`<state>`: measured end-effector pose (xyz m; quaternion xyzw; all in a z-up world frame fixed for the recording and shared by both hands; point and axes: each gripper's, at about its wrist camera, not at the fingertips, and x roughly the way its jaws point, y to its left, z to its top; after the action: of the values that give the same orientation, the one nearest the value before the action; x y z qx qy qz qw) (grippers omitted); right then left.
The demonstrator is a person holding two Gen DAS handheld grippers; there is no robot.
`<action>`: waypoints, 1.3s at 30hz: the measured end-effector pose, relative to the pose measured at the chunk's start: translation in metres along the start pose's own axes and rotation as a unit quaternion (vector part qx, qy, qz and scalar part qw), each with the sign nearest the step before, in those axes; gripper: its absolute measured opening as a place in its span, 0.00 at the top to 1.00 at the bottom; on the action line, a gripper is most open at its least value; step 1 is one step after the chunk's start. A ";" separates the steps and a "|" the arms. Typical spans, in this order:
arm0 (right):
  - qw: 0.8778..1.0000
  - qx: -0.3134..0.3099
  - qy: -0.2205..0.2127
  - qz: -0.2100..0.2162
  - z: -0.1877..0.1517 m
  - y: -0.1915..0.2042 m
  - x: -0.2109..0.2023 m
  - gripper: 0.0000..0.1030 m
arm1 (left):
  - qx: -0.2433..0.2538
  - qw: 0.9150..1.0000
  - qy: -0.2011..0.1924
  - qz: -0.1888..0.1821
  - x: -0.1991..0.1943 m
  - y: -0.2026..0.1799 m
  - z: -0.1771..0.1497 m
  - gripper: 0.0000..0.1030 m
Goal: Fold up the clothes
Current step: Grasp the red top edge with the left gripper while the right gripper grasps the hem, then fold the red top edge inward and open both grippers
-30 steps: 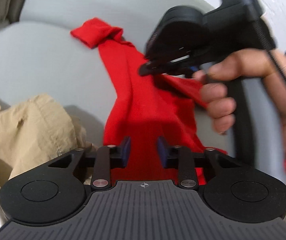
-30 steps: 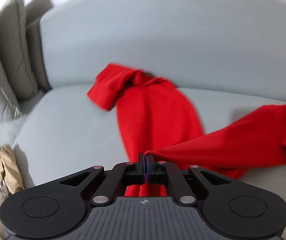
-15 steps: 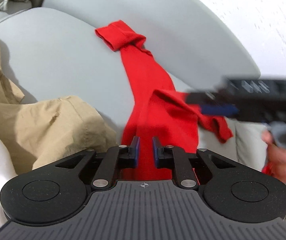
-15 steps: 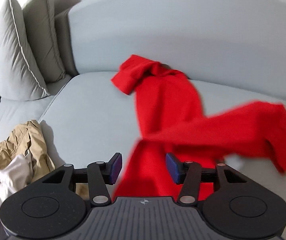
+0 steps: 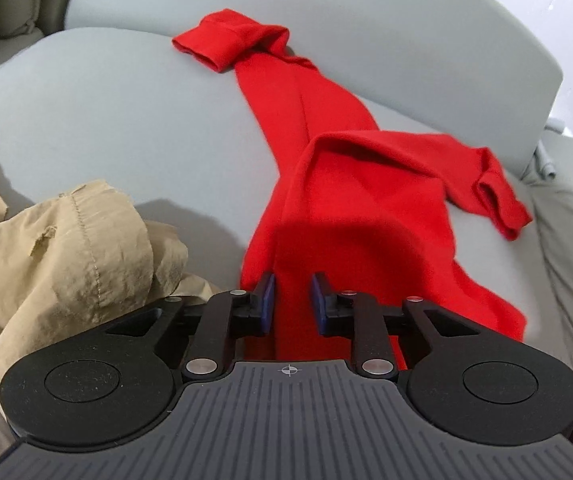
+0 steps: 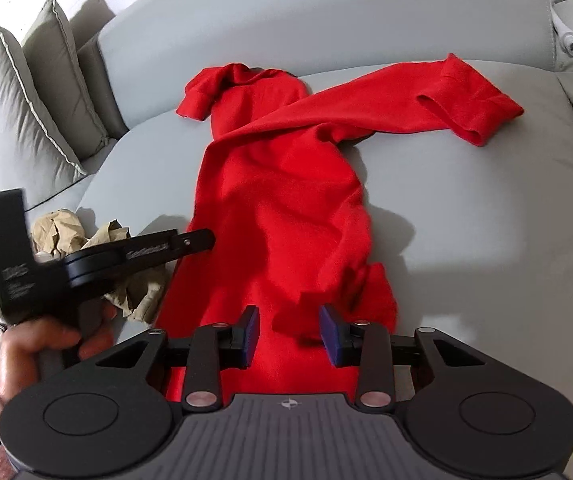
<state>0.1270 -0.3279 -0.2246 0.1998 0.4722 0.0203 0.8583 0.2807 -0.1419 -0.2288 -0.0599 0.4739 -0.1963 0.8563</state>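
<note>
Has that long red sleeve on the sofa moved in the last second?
Yes. The red sleeve was pulled low across the seat by the shut right tongs; now released, it lies further back, cuff near the sofa backrest.

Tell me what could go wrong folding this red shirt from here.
The shirt lies twisted and bunched, one sleeve flung across the sofa, so any fold may trap wrinkles. Both the left gripper and right gripper are open, gripping nothing. The tan garment close beside could get snagged.
</note>
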 end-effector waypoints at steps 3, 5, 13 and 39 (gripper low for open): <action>1.000 -0.011 0.010 -0.014 -0.002 -0.001 0.005 0.64 | 0.017 1.000 0.014 0.009 0.002 -0.001 -0.004 0.96; 1.000 -0.009 0.005 -0.016 -0.003 -0.001 0.004 0.64 | 0.015 1.000 0.003 0.020 -0.003 -0.001 -0.005 1.00; 0.999 0.013 -0.036 -0.039 0.001 -0.027 -0.009 0.51 | -0.032 0.998 -0.028 0.043 -0.016 0.010 -0.002 0.91; 0.966 0.243 -0.094 0.000 -0.017 -0.105 -0.033 0.55 | 0.020 0.998 -0.010 0.053 -0.021 -0.002 -0.018 0.72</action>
<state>0.0789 -0.4267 -0.2439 0.4031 0.3805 -0.1138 0.8245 0.2549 -0.1336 -0.2212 -0.0194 0.4640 -0.1593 0.8712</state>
